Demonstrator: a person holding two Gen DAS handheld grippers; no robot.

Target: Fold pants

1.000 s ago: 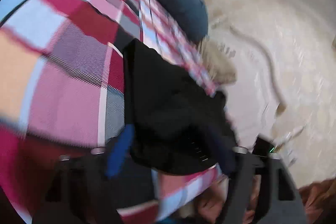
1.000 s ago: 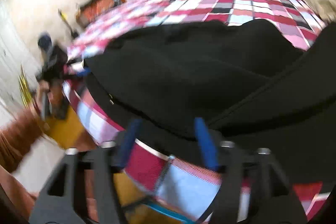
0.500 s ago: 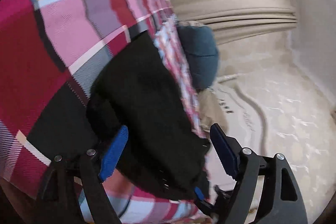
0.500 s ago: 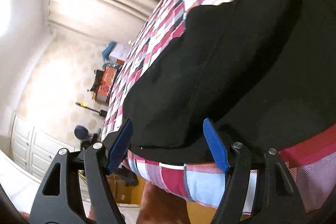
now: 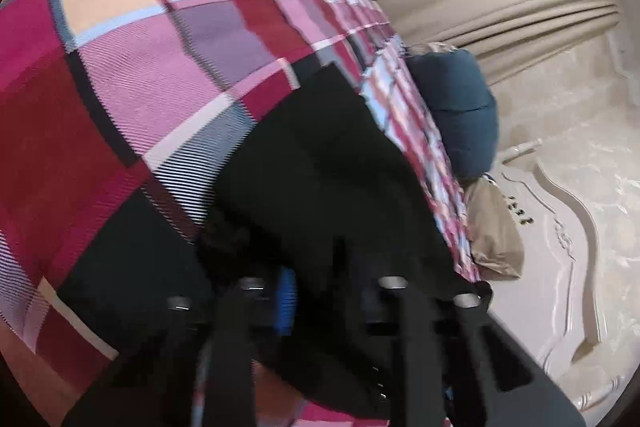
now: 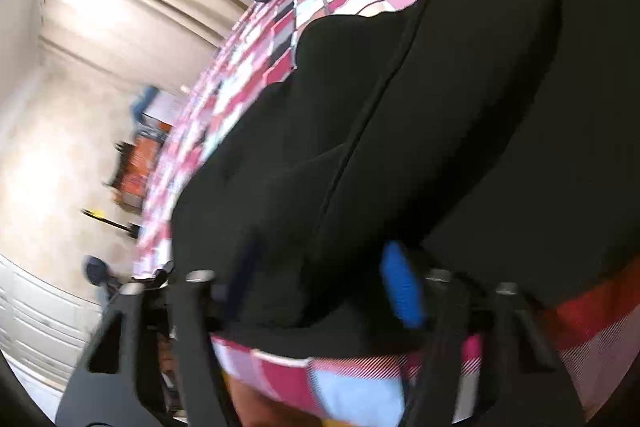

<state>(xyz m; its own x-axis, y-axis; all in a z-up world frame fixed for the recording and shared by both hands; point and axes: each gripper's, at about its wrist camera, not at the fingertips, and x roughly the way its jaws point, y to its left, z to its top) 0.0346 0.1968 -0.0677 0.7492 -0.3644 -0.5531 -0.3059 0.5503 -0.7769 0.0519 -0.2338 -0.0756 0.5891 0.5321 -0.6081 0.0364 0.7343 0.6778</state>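
The black pants (image 5: 320, 167) lie on a plaid bedcover (image 5: 132, 67). In the left wrist view my left gripper (image 5: 320, 303) sits at the near edge of the pants with its fingers narrowed around the black cloth; one blue pad (image 5: 286, 303) shows, the other is hidden by cloth. In the right wrist view the pants (image 6: 400, 147) fill the middle. My right gripper (image 6: 320, 291) has its blue fingers (image 6: 400, 291) apart around the near edge of the pants. Both views are blurred.
A dark blue pillow (image 5: 460, 111) and a beige cushion (image 5: 492, 231) lie at the bed's far side by a carved headboard (image 5: 560, 247). Curtains (image 6: 120, 7) hang behind. Orange furniture (image 6: 136, 167) and clutter stand on the floor beyond the bed.
My left gripper has narrowed from wide open onto the pants edge and moved in. My right gripper has pushed further onto the pants, still apart.
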